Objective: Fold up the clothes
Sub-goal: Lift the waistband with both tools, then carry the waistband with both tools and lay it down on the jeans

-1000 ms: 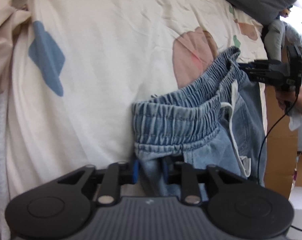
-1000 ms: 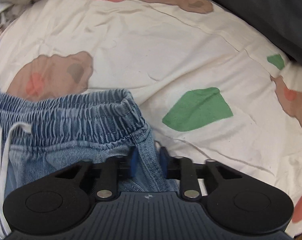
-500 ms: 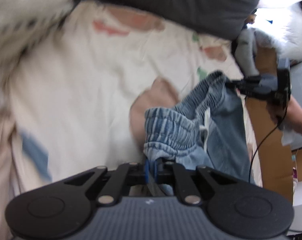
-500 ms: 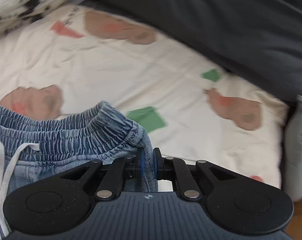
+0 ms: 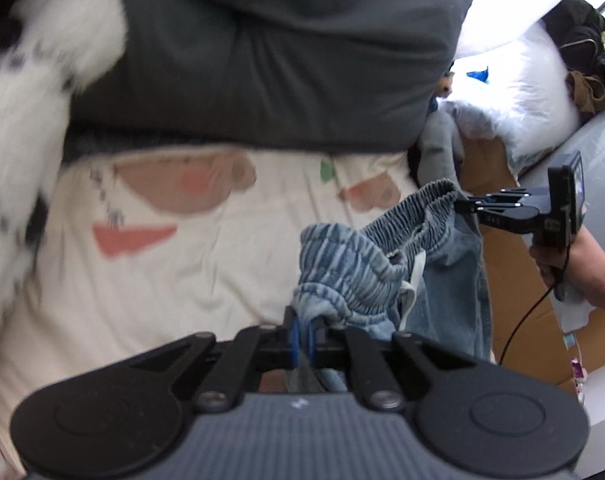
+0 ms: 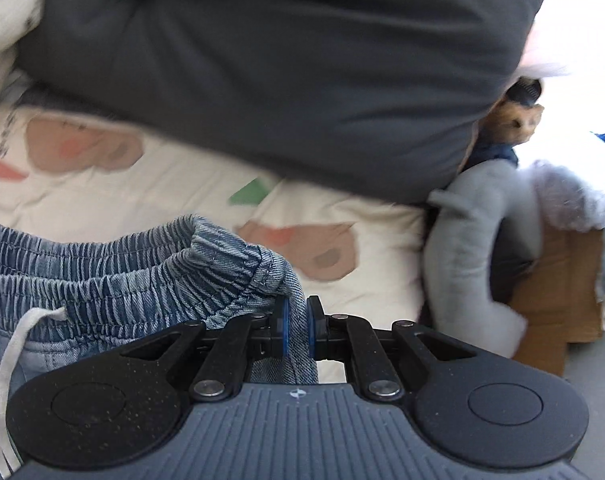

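Light blue denim shorts (image 5: 386, 256) with an elastic waistband and a white drawstring (image 6: 6, 344) hang lifted above the bed. My left gripper (image 5: 302, 334) is shut on one end of the waistband. My right gripper (image 6: 296, 330) is shut on the other end, where the denim shorts (image 6: 134, 268) bunch to its left. In the left wrist view the right gripper (image 5: 464, 205) shows at the right, held by a person's hand (image 5: 558, 256). The legs of the shorts drop out of sight below.
A cream bedsheet (image 5: 150, 272) with pink, orange and green shapes lies beneath. A dark grey pillow (image 6: 286, 68) fills the back. A spotted white fluffy item (image 5: 18, 128) is at left. A grey plush toy (image 6: 474, 248), a cardboard box (image 6: 558, 300) and white bedding (image 5: 518, 92) are at right.
Both grippers closed fully on the waistband and rose with it, lifting the shorts off the bed. The views tilted up, so the grey pillow now fills the background.
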A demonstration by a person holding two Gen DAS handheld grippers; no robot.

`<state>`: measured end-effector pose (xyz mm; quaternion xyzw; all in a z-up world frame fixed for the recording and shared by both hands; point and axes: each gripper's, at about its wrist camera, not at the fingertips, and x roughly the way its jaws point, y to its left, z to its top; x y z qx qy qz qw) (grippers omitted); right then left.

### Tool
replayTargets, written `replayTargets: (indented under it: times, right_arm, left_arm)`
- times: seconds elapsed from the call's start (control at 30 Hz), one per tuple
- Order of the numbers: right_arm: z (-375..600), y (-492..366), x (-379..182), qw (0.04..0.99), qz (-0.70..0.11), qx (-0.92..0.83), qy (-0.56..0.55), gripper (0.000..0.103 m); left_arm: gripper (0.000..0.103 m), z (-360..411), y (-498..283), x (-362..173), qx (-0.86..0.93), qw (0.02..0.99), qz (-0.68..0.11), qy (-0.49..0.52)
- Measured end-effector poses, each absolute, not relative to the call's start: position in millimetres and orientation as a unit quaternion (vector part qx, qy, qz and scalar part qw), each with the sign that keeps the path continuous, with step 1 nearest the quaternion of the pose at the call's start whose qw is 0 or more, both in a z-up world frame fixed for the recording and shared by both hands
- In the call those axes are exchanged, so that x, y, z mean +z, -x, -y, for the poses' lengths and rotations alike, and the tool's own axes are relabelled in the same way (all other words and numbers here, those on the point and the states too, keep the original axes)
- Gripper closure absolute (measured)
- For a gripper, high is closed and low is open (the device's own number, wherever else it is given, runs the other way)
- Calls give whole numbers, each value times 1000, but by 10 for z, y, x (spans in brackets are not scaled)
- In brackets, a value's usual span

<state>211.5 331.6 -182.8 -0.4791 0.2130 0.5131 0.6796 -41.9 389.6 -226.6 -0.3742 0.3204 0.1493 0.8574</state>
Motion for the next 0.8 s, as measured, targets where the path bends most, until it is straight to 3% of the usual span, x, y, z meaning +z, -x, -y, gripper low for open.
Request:
replayTargets:
  times: [0.33, 0.8]
  right_arm:
    - [-3875, -2078, -1409, 694, -189, 526, 454, 95]
    - [-4675, -2121, -1964, 680, -177, 539, 464, 95]
  left_arm:
    - [99, -4517, 278, -2030, 201, 871, -294, 339]
    - [99, -4977, -6, -2429, 266, 857, -319, 306]
